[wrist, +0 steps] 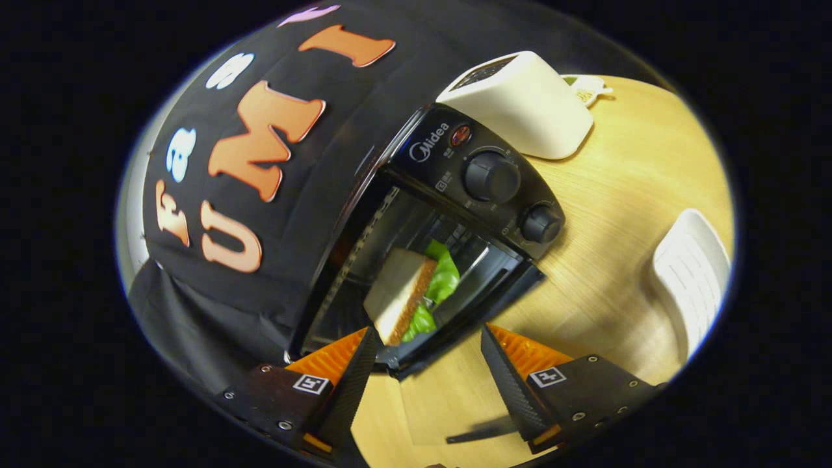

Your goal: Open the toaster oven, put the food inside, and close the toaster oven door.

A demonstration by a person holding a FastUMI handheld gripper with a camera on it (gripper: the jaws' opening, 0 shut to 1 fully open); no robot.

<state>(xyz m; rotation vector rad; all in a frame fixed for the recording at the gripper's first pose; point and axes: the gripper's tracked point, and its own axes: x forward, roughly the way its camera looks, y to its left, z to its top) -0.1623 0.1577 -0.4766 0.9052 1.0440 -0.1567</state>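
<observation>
hand-held gripper (429,341) | 2 wedge fingers, ribbed pads | sq. marker tags | screws on mounts

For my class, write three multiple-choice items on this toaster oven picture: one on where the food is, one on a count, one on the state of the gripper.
1. Where is the sandwich with green lettuce?
A. on the wooden table
B. inside the black toaster oven
C. between the fingers

2. How many round black knobs does the oven's panel carry?
A. one
B. two
C. four

3. The gripper is:
A. open, holding nothing
B. shut on the sandwich
C. shut on a knob

Key: 1 B, the sandwich sits in the oven's cavity; 2 B, two knobs, one beneath the other; 3 A, the fingers stand apart, with bare table between them.
</observation>
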